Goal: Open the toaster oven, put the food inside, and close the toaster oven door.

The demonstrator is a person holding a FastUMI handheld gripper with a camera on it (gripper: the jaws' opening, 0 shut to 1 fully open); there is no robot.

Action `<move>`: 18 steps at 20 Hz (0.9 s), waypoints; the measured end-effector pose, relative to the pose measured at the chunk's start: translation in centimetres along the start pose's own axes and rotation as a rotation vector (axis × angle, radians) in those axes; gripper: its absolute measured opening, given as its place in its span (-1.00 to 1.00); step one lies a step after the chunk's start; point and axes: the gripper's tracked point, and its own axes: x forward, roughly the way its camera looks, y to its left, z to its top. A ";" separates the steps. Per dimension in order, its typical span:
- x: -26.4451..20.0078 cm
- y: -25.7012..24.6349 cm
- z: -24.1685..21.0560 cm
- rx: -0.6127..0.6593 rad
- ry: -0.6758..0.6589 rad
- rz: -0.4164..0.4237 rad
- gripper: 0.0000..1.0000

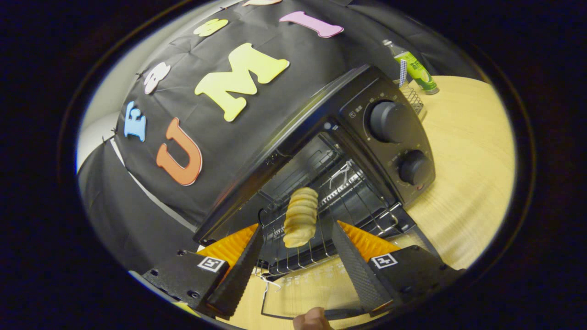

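- Nearest the camera: gripper point(298, 256), fingers spread wide, released, pressing on nothing.
- Between the fingers and slightly ahead of their tips: a pale, ridged piece of food point(301, 217), like a small twisted bread roll, standing on end on the wire rack point(316, 206).
- Apart from both fingers; clear gaps on either side of the roll.
- Just below the gripper: a fingertip of a person's hand point(312, 320), close to the lowered glass door point(298, 288).
- Beyond the fingers: black toaster oven point(348, 137), tilted in this view, mouth open, door folded down flat toward the camera over the wooden table point(463, 165).
- To the oven's control side: two round knobs point(390, 121), one above the other.
- Farther off, behind the oven: a small wire basket point(412, 98) and a green-labelled bottle point(415, 68).
- Likely stage: food already on the rack, door closing yet to come.
- Possible trouble: roll perched near the rack's front edge and upright, so liable to topple or roll out onto the door if nudged by a finger on withdrawal.
- Further risk: door catching on the roll when lifted, should it sit too far forward.
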 end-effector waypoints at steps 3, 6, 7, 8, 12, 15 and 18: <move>-2.0 -0.1 -0.3 0.008 0.011 -0.015 1.00; -4.6 -0.4 -1.5 -0.116 0.037 -0.054 1.00; -5.6 -0.7 -1.7 -0.178 0.027 -0.072 1.00; -6.7 -0.7 -2.2 -0.241 0.018 -0.085 1.00; -10.4 -1.6 -4.3 -0.441 -0.030 -0.141 1.00; -10.7 -2.7 -7.5 -0.507 0.027 -0.187 1.00; -10.6 -3.8 -11.4 -0.514 0.147 -0.230 1.00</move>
